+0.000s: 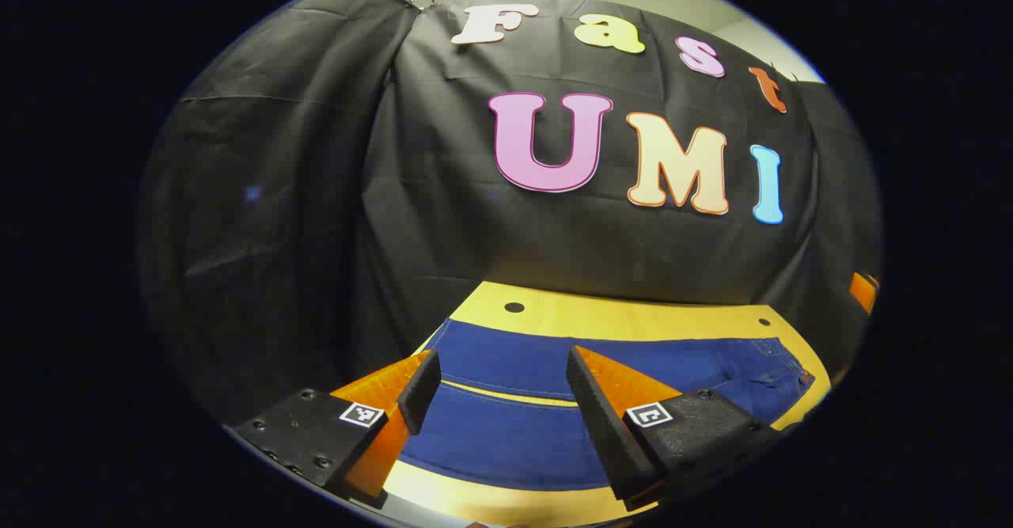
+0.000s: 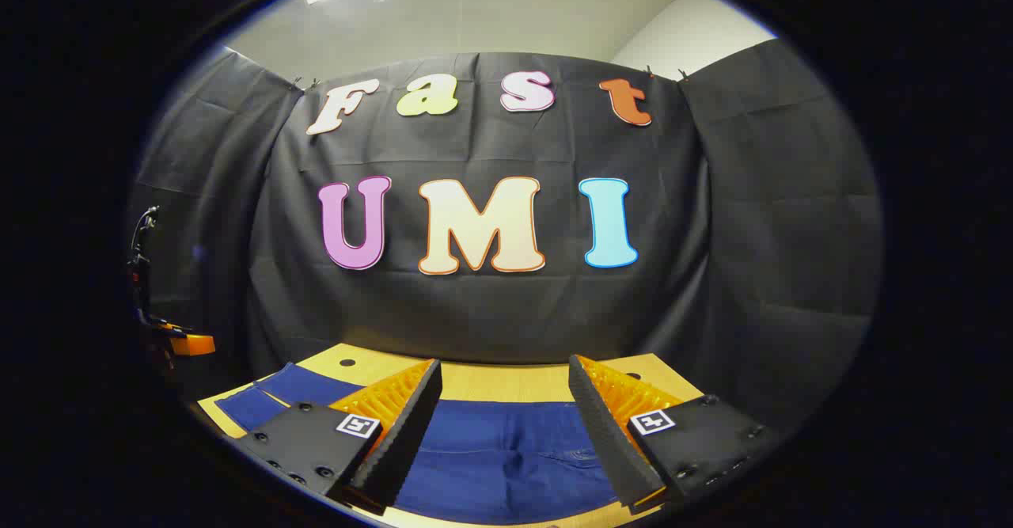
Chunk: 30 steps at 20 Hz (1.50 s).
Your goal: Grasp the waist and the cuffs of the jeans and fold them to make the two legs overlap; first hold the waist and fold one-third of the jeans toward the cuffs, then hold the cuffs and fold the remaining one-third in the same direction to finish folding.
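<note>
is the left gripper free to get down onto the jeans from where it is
Probably yes. The left gripper is open and holds nothing, and the jeans lie flat on the wooden table right ahead between its fingers. Nothing sits between the two.

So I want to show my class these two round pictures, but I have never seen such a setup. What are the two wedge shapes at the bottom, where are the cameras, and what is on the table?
Each picture comes from a camera riding on a hand-held gripper, looking forward along its two fingers; a person holds one in each hand. The wedges are those fingers. In the left gripper view the left gripper is open, holding nothing. In the right gripper view the right gripper is open too. Below them, blue jeans lie spread flat on a wooden table, not yet folded, the waist toward the right in the left gripper view. Neither gripper holds the cloth yet.
</note>
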Motion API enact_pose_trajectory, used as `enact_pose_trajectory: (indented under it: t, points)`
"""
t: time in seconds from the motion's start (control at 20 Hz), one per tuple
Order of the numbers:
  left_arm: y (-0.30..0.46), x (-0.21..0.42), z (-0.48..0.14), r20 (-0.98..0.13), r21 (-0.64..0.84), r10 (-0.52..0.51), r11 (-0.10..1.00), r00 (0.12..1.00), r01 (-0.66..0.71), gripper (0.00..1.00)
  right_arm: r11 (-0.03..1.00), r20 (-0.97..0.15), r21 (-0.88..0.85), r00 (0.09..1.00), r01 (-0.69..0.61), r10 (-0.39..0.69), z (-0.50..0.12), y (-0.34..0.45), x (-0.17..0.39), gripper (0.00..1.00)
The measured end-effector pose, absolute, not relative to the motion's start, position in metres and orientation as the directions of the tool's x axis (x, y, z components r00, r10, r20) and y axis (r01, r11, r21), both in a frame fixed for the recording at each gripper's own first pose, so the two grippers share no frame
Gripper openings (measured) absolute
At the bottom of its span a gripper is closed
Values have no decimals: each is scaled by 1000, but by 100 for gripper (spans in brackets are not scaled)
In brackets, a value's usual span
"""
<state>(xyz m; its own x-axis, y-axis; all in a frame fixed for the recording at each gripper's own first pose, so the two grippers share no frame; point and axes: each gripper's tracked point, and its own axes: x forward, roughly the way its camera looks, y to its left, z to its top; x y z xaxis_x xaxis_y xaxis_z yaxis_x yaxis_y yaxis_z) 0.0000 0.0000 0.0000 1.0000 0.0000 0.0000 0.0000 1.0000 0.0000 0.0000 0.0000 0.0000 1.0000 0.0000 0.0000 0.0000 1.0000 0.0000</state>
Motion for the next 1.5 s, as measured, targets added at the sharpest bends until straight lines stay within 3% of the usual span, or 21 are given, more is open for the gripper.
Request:
enact_pose_trajectory:
  t: [0.2,0.55,0.8,0.95,1.15,1.5]
  points:
    - [-1,-1,-5,-5,19,-61,998,998,61,95,1000,-12,0,1000,23,-23,1,-11,3,99]
    - [22,22,-18,-29,43,-80,996,996,81,94,998,-29,25,998,52,-51,3,-23,3,99]
    - [26,22,-41,-91,81,-199,975,976,207,95,998,-43,-8,997,64,-64,3,-27,-4,99]
    - [27,11,-69,-172,79,-260,958,950,276,95,998,-60,-41,997,51,-53,-2,-23,-4,97]
    - [41,-3,-119,-363,119,-322,915,874,386,95,1000,-90,-29,996,4,-7,-9,-10,-3,99]
    - [82,-14,-204,-672,132,-294,856,680,500,96,997,-158,-59,987,-49,39,-35,8,-8,99]
